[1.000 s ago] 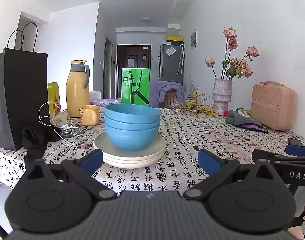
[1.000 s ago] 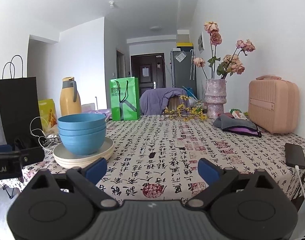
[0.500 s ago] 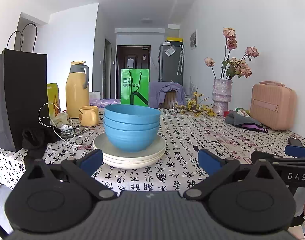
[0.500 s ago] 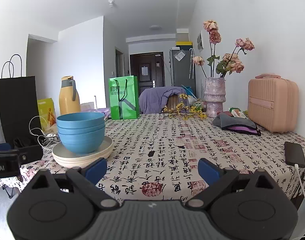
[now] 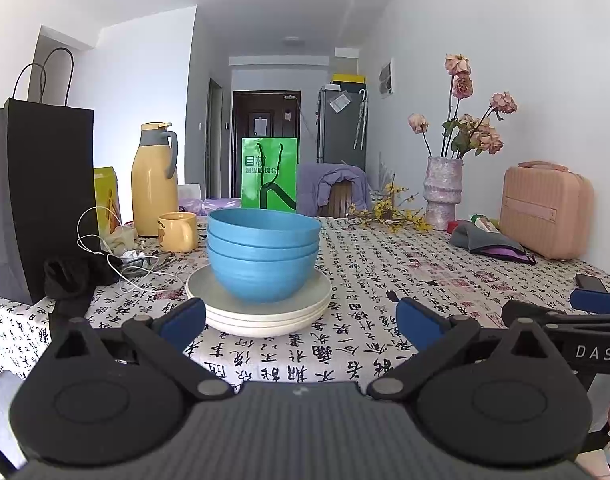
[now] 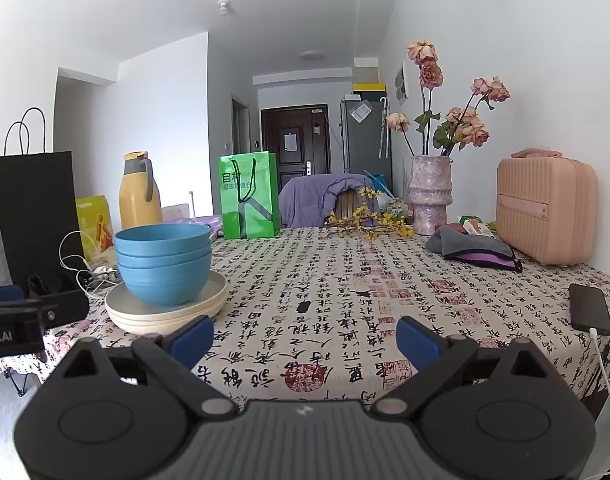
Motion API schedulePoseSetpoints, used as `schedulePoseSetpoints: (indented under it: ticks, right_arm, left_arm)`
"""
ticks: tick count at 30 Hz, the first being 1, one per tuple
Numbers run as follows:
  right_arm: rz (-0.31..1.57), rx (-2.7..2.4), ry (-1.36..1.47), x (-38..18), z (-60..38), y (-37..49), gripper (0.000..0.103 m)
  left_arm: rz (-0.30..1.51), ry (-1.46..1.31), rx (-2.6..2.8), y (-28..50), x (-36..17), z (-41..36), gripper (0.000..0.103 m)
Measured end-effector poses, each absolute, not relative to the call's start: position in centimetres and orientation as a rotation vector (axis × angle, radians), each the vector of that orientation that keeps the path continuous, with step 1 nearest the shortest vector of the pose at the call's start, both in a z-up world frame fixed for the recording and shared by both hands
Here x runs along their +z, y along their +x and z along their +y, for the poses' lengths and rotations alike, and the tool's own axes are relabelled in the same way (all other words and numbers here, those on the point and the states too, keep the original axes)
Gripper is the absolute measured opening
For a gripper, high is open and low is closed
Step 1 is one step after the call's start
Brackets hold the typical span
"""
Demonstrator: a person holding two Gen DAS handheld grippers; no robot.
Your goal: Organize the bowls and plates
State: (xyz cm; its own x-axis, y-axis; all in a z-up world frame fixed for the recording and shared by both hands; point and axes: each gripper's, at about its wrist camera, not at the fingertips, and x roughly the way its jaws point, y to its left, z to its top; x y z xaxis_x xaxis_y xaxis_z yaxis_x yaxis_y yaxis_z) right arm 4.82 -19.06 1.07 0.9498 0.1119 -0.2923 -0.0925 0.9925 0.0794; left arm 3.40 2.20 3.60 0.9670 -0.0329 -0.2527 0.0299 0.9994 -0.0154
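Three nested blue bowls [image 5: 263, 262] sit on a stack of cream plates [image 5: 261, 312] near the table's front left; the same blue bowls [image 6: 163, 266] and cream plates [image 6: 167, 312] show at the left of the right wrist view. My left gripper [image 5: 301, 320] is open just in front of the plates, nothing between its blue pads. My right gripper [image 6: 305, 336] is open over the tablecloth, to the right of the stack, holding nothing. Each gripper's tip shows at the edge of the other's view.
A patterned tablecloth [image 6: 345, 292] covers the table. A black paper bag [image 5: 37, 200], yellow flask [image 5: 153, 184], yellow mug [image 5: 179, 232] and white cables [image 5: 117, 264] crowd the left. A green bag [image 6: 249, 196], vase of flowers [image 6: 431, 196], pink case [image 6: 545, 208] and phone [image 6: 589, 314] stand elsewhere.
Nearly nothing differs. The right gripper's view has shifted slightly; the bowls and plates stay put and both grippers remain open.
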Motion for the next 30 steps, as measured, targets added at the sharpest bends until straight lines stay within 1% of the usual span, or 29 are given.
schedulePoseSetpoints:
  ticks: [12,16,30]
  right_arm:
    - [0.300,0.103,0.072,1.10,-19.25,4.82,0.098]
    - [0.297,0.106,0.067,1.05,-19.08,4.71,0.102]
    - [0.296,0.098,0.070,1.10,-19.05,4.76,0.102]
  left_arm:
    - [0.256,-0.010,-0.032,3.37,3.54,2.20,0.103]
    - [0.257,-0.010,-0.034,3.34,3.57,2.18,0.103]
    - [0.251,-0.008,-0.036,3.28,3.67,2.17,0.103]
